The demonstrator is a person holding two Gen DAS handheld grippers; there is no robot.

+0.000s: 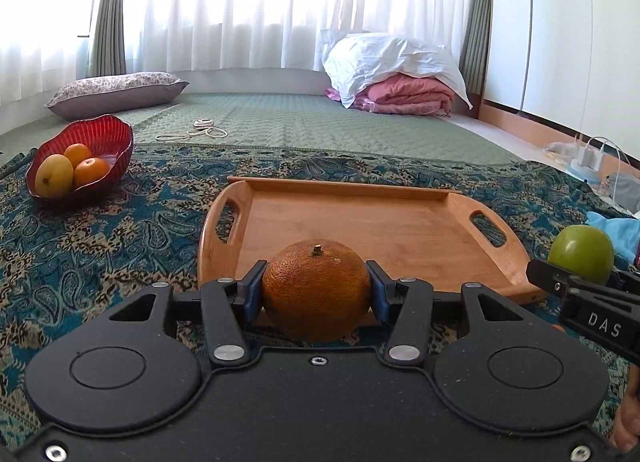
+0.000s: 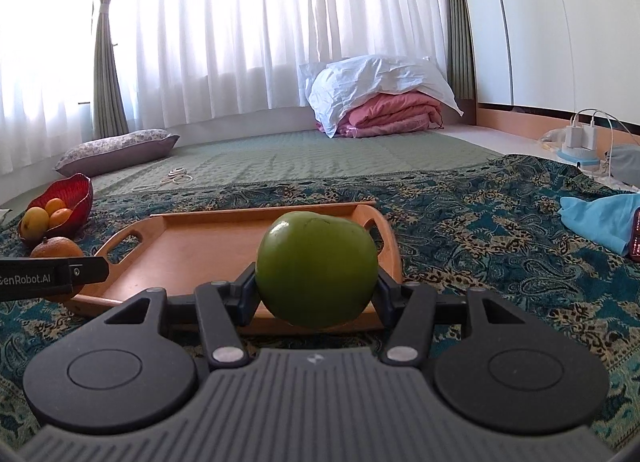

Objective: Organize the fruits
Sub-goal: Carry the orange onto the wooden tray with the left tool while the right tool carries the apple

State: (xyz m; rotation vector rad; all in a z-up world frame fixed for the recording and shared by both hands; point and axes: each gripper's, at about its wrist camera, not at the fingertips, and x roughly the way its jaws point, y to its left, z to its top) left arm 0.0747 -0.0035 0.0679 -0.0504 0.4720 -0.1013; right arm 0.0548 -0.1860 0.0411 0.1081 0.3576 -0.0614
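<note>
Now you are clamping orange (image 1: 316, 290) in left gripper (image 1: 316, 294), green apple (image 2: 316, 270) in right gripper (image 2: 316, 294); wooden tray (image 1: 360, 221) lying just ahead, beneath both.

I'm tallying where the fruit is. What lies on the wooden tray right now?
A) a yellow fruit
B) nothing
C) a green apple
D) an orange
B: the tray shows only bare wood, while the orange sits in the left gripper and the apple in the right gripper.

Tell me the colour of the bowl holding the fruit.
Red, translucent and ribbed. The bowl shows best in the left wrist view.
</note>
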